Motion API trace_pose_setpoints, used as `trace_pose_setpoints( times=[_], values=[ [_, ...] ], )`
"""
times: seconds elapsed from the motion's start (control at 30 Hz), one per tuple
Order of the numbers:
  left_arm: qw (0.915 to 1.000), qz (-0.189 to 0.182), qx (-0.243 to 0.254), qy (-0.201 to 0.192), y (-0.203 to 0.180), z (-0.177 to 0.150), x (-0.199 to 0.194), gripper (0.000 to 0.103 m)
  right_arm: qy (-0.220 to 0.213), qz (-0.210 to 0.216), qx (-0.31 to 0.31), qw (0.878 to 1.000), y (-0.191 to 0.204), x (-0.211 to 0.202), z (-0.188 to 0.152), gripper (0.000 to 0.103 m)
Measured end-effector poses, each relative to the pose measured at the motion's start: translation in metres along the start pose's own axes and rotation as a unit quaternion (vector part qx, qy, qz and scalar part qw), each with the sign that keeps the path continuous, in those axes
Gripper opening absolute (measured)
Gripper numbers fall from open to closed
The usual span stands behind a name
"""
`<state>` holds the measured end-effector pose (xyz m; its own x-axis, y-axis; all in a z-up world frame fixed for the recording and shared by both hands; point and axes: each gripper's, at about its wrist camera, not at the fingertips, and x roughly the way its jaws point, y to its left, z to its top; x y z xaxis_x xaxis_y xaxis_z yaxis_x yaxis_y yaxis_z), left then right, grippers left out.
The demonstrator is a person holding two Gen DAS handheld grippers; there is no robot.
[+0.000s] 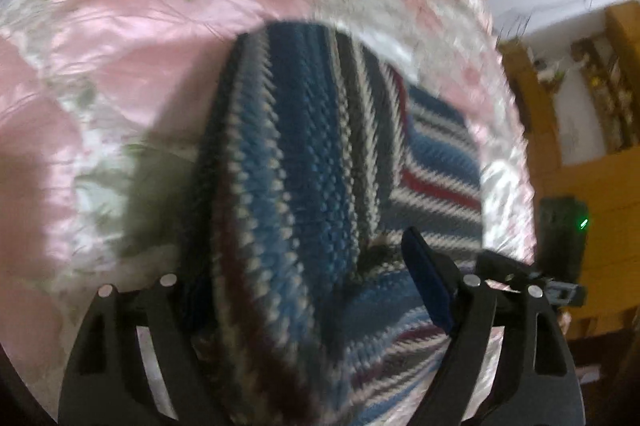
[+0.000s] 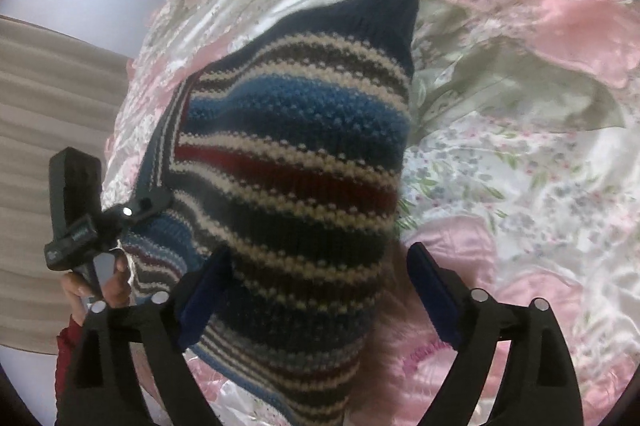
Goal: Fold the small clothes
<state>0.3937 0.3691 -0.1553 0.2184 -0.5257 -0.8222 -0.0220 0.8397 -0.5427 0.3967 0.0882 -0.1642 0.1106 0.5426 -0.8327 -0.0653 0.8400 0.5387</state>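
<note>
While draped over floral pink bedspread, striped knit sweater hangs btwn both claws; left gripper & right gripper jaws wide apart, grip indeterminable.

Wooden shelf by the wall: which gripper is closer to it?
Right, probably. In the left wrist view, the right gripper sits on the side of the striped sweater towards the wooden shelf. The left gripper is farther back across the bed.
</note>
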Motion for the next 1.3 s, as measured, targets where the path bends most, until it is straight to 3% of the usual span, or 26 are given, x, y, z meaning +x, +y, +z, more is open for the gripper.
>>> trace_pose_setpoints(
  times=[0.13,0.2,0.27,0.37,0.47,0.67,0.87,1.0,1.1,1.2,1.23,1.27,1.3],
  values=[
    [0.9997,0.019,0.015,0.002,-0.004,0.004,0.008,0.065,0.006,0.032,0.021,0.999,-0.006,0.016,0.003,0.090],
    [0.9998,0.013,0.015,-0.001,-0.003,0.004,0.007,0.051,0.010,0.062,0.036,0.997,-0.009,0.022,0.003,0.082],
    [0.9999,-0.010,0.009,-0.001,-0.001,0.004,0.005,0.036,0.002,0.057,0.034,0.998,-0.009,0.023,0.002,0.073],
    [0.9996,-0.019,0.015,-0.012,-0.005,-0.003,0.002,0.032,-0.009,0.053,0.018,0.998,-0.004,0.016,-0.002,0.062],
    [0.9982,-0.052,-0.004,-0.029,-0.008,-0.012,-0.007,0.030,-0.015,0.055,0.008,0.998,0.001,0.004,-0.007,0.056],
    [0.9949,-0.084,0.020,-0.052,-0.051,-0.049,-0.029,0.029,-0.025,0.073,-0.017,0.997,0.001,-0.036,-0.032,0.053],
    [0.9944,-0.085,0.040,-0.050,-0.102,-0.103,-0.038,0.029,-0.024,0.087,-0.021,0.996,-0.018,-0.094,-0.074,0.053],
    [0.9947,-0.046,0.089,-0.021,-0.122,-0.132,-0.014,0.032,-0.008,0.074,-0.012,0.997,-0.044,-0.117,-0.101,0.053],
    [0.9959,-0.010,0.089,0.010,-0.124,-0.140,0.014,0.040,0.004,0.049,0.002,0.999,-0.062,-0.111,-0.110,0.053],
    [0.9932,0.046,0.105,-0.019,-0.127,-0.142,0.012,0.063,0.004,0.046,-0.001,0.999,-0.070,-0.103,-0.115,0.053],
    [0.9911,0.064,0.112,-0.033,-0.126,-0.142,0.006,0.080,0.000,0.051,-0.003,0.999,-0.071,-0.103,-0.115,0.054],
    [0.9904,0.067,0.116,-0.035,-0.125,-0.141,0.003,0.090,-0.002,0.055,-0.002,0.998,-0.073,-0.103,-0.115,0.054],
    [0.9915,0.056,0.115,-0.026,-0.120,-0.138,0.004,0.090,-0.003,0.057,-0.002,0.998,-0.075,-0.103,-0.116,0.054]
  ],
)
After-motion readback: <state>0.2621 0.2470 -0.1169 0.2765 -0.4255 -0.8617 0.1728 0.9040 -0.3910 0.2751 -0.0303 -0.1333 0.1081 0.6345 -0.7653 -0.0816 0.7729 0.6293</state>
